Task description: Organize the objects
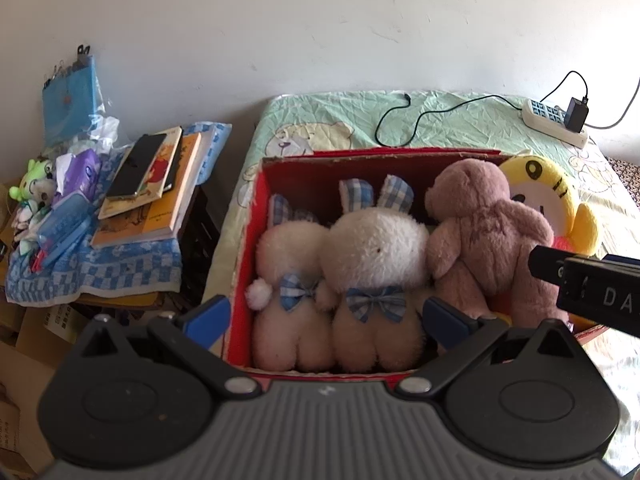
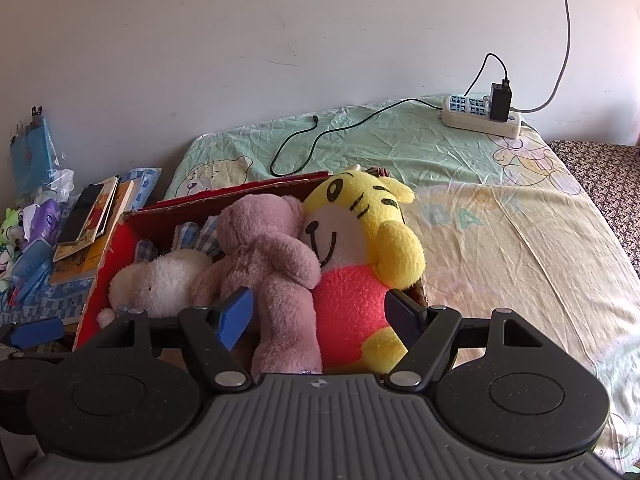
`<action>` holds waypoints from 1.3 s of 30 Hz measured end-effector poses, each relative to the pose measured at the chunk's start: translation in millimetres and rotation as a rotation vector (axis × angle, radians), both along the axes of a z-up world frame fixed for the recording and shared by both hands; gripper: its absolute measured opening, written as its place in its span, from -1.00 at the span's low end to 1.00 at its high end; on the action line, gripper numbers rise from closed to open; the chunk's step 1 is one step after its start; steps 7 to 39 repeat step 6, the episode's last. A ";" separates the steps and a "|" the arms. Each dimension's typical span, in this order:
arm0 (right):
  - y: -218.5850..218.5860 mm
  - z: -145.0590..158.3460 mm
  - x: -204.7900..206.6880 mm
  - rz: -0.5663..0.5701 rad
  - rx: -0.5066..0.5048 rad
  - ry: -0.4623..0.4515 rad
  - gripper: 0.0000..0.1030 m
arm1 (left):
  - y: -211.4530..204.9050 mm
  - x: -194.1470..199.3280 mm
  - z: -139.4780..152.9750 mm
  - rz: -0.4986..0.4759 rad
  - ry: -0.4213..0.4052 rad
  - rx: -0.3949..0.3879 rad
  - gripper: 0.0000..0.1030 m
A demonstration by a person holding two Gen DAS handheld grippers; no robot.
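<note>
Both grippers, left (image 1: 324,316) and right (image 2: 320,316), are hovering spread apart over soft, light plush toys (image 2: 276,264), best pinched mid-body.

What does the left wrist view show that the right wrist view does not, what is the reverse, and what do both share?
Only the left wrist view shows two white rabbits whole, with checked bows, and part of the right claw's body.

Only the right wrist view shows the yellow tiger's whole face, its orange-pink belly, and the patterned cloth beyond the bed.

Both show the red box, the pink bear, the power strip, the stacked books, and an open, empty claw: left, right.
</note>
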State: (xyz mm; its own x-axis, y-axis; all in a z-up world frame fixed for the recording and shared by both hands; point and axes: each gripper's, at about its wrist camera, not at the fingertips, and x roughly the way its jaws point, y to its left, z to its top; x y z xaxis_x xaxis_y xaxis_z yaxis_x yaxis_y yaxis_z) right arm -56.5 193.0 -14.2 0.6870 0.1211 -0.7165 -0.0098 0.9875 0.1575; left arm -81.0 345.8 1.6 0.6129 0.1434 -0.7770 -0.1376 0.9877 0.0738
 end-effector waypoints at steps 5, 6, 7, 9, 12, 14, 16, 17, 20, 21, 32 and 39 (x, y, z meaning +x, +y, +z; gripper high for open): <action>0.0 4.4 -2.6 0.008 0.000 -0.017 0.46 | -0.7 -4.6 5.1 0.017 -0.025 0.019 0.94; -0.2 5.2 -3.2 0.008 -0.001 -0.020 0.46 | -1.1 -5.0 6.1 0.023 -0.028 0.028 0.93; -0.2 5.2 -3.2 0.008 -0.001 -0.020 0.46 | -1.1 -5.0 6.1 0.023 -0.028 0.028 0.93; -0.2 5.2 -3.2 0.008 -0.001 -0.020 0.46 | -1.1 -5.0 6.1 0.023 -0.028 0.028 0.93; -0.2 5.2 -3.2 0.008 -0.001 -0.020 0.46 | -1.1 -5.0 6.1 0.023 -0.028 0.028 0.93; -0.2 5.2 -3.2 0.008 -0.001 -0.020 0.46 | -1.1 -5.0 6.1 0.023 -0.028 0.028 0.93; -0.2 5.2 -3.2 0.008 -0.001 -0.020 0.46 | -1.1 -5.0 6.1 0.023 -0.028 0.028 0.93; -0.2 5.2 -3.2 0.008 -0.001 -0.020 0.46 | -1.1 -5.0 6.1 0.023 -0.028 0.028 0.93; -0.2 5.2 -3.2 0.008 -0.001 -0.020 0.46 | -1.1 -5.0 6.1 0.023 -0.028 0.028 0.93; -0.2 5.2 -3.2 0.008 -0.001 -0.020 0.46 | -1.1 -5.0 6.1 0.023 -0.028 0.028 0.93; -0.2 5.2 -3.2 0.008 -0.001 -0.020 0.46 | -1.1 -5.0 6.1 0.023 -0.028 0.028 0.93; -0.2 5.2 -3.2 0.008 -0.001 -0.020 0.46 | -1.1 -5.0 6.1 0.023 -0.028 0.028 0.93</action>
